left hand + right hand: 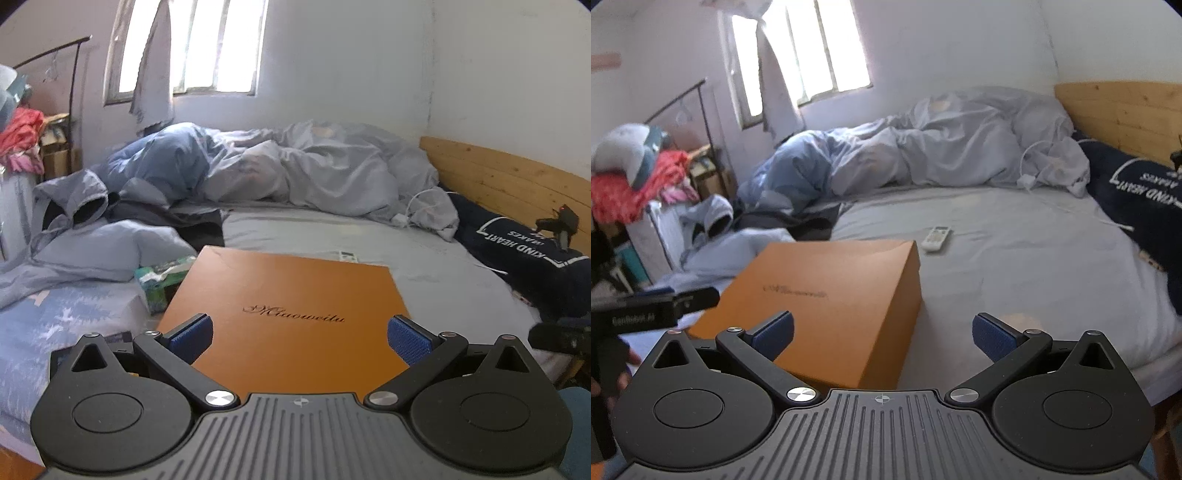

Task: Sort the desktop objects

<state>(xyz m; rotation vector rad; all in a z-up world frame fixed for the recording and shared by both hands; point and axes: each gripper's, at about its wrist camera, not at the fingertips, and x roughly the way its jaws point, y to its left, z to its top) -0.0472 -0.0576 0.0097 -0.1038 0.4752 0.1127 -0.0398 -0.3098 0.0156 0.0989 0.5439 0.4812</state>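
With both the left gripper (300, 336) and right gripper (882, 334) spread wide and empty above the orange box (827, 306) at the bed's (1015, 266) near edge, each should close squarely on opposite box sides.

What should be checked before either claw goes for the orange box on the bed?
1. Left claw open: ok, pads spread wide.
2. Right claw open: ok, nothing held.
3. Orange box lid closed: ok.
4. Left claw lined up with the box: ok, the lid fills the gap between its pads.
5. Right claw lined up: not ok, only its left pad overlaps the box.
6. White remote clear of the box: ok, apart on the grey sheet.
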